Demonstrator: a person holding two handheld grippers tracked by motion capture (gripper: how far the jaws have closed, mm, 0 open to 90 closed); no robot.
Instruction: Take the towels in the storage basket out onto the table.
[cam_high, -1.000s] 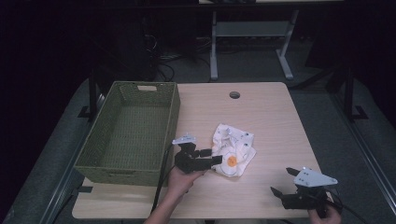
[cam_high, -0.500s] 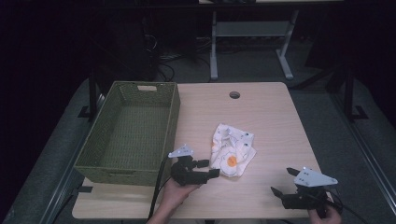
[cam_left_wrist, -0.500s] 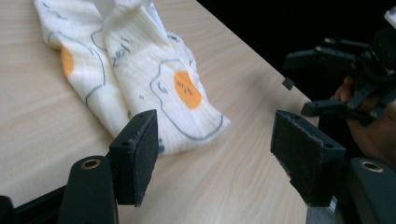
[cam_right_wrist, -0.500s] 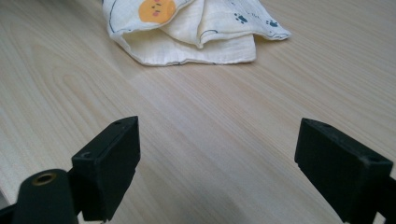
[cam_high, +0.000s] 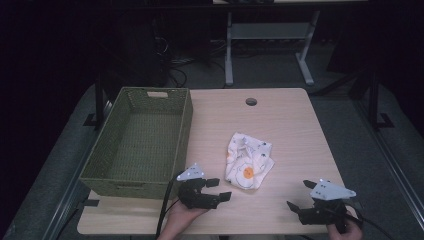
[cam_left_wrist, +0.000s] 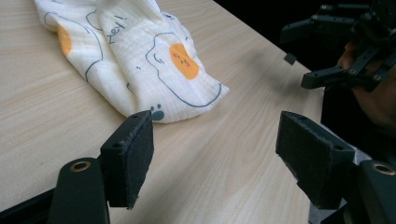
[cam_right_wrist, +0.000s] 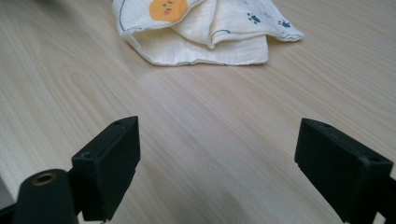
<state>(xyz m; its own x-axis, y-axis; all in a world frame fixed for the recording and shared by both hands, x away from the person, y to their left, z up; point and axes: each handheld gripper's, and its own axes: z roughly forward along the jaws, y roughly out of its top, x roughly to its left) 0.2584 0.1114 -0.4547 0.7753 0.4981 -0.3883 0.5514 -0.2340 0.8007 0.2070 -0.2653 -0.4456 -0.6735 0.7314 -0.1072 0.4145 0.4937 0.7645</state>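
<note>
left gripper (cam_high: 220, 190) has just been opening, jaws wide with nothing between them, the egg-print cloth (cam_high: 247, 167) lying crumpled just ahead of its tips. right gripper (cam_high: 298, 200) gapes empty too, cloth well ahead of it

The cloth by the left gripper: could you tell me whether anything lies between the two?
Nothing visible does. Bare table separates the left gripper from the cloth, and its jaws, which have just been opening, stand open and empty.
</note>
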